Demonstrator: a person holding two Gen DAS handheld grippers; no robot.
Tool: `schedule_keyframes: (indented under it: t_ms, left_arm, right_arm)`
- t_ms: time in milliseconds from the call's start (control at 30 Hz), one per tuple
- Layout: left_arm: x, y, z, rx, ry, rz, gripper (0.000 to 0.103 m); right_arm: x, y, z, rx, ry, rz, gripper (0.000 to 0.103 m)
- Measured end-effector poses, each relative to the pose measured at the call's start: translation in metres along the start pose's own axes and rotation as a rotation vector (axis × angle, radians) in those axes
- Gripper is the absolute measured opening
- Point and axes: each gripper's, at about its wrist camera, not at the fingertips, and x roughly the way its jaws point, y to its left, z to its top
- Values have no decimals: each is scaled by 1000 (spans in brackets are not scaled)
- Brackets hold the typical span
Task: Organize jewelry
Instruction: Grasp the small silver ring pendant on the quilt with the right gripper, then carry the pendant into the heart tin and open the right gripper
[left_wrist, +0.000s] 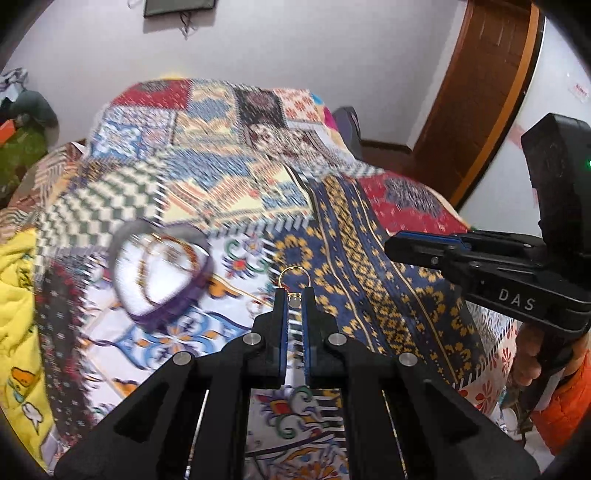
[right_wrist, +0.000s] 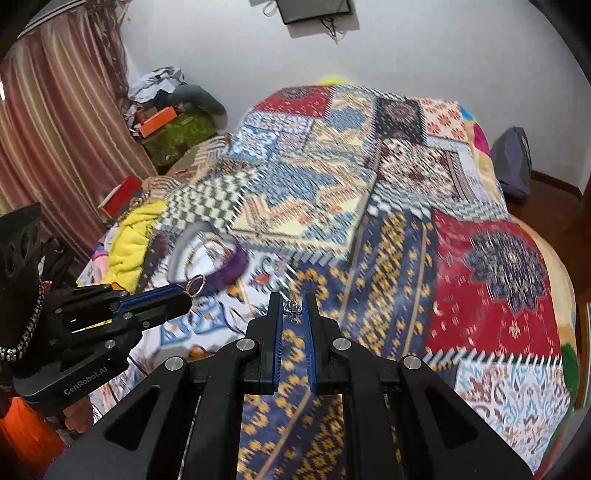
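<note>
Here, left wrist view: the left gripper (left_wrist: 294, 295) sits at lower centre, its black fingers with blue pads drawn close, pinching a thin gold ring (left_wrist: 294, 275) whose hoop stands above the tips; a small pale stone shows between the pads. Left of centre lies a heart-shaped box (left_wrist: 160, 271), purple-walled and pale inside, with beaded loops in it, all motion-blurred. Beneath is a patchwork bedspread (left_wrist: 229, 177), flat printed cloth. The right gripper (left_wrist: 391, 245) enters from the right edge; its tips are too side-on to judge.

Right wrist view: the right gripper (right_wrist: 293, 304) at lower centre is nearly closed on a small silvery ornament (right_wrist: 293, 308), ornate, detail too fine to read. At lower left the left gripper (right_wrist: 190, 291) carries the ring (right_wrist: 195, 284). The box (right_wrist: 207, 254) sits just beyond it, smeared by blur.
</note>
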Motion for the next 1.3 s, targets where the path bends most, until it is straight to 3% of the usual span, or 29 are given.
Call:
schedule_keyframes:
  t_ms: [333, 733, 933, 1300]
  left_arm:
    - [-40, 32, 19, -29, -117, 72, 5]
    - [-60, 86, 35, -98, -191, 147, 5]
    - [-52, 107, 35, -132, -185, 154, 5]
    - [-10, 120, 22, -141, -95, 118, 5]
  right_arm:
    - [2, 32, 34, -57, -56, 47, 9]
    - [24, 60, 59, -113, -73, 105, 9]
    - [52, 74, 58, -137, -26, 140, 9]
    - [113, 83, 39, -172, 140, 169, 9]
